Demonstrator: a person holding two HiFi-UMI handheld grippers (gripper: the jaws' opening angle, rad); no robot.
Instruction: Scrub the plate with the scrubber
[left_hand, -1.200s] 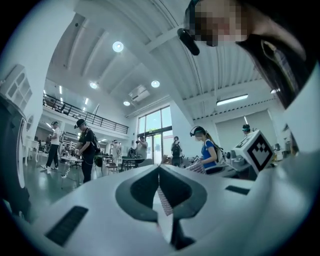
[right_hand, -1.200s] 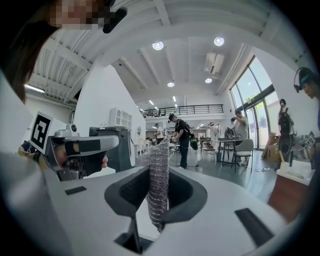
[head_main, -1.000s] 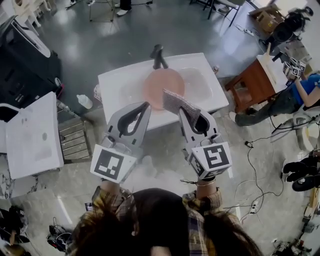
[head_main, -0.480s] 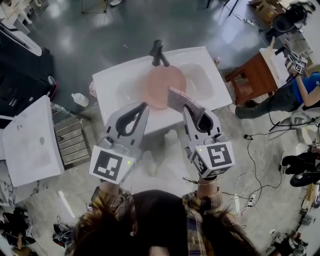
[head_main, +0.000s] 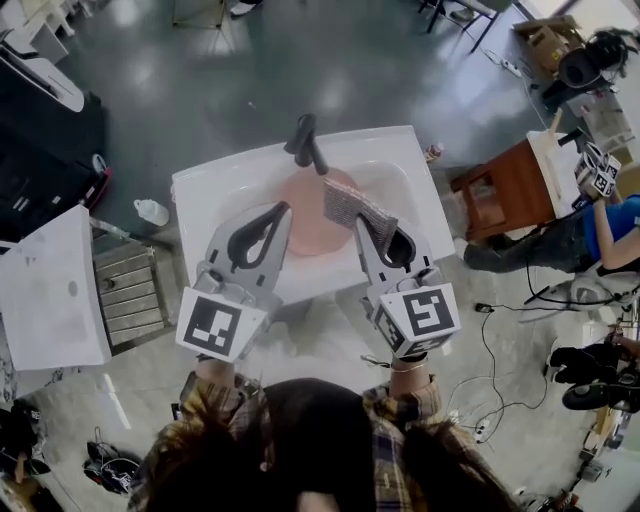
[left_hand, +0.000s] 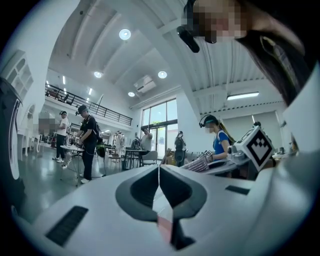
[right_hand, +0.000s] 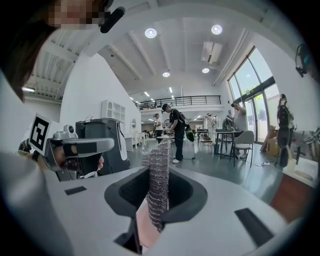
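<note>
Sink (head_main: 195, 190) with a pink plate (head_main: 310, 215) lying in its basin, seen from above.
At far left a white slab (head_main: 50, 300) sits beside a metal rack (head_main: 130, 290), with a small white bottle (head_main: 152, 211) on the floor behind it. The left gripper (head_main: 284, 208), jaws pressed together on nothing, hangs over the sink's near rim and covers the plate's left edge. A dark faucet (head_main: 305, 145) stands at the far rim, above the plate. The right gripper (head_main: 361, 223) is clamped on the silvery mesh scrubber (head_main: 348, 205), which hides the plate's right part; contact cannot be judged. Further right are a wooden table (head_main: 500, 185) and a person in blue (head_main: 610, 225).
</note>
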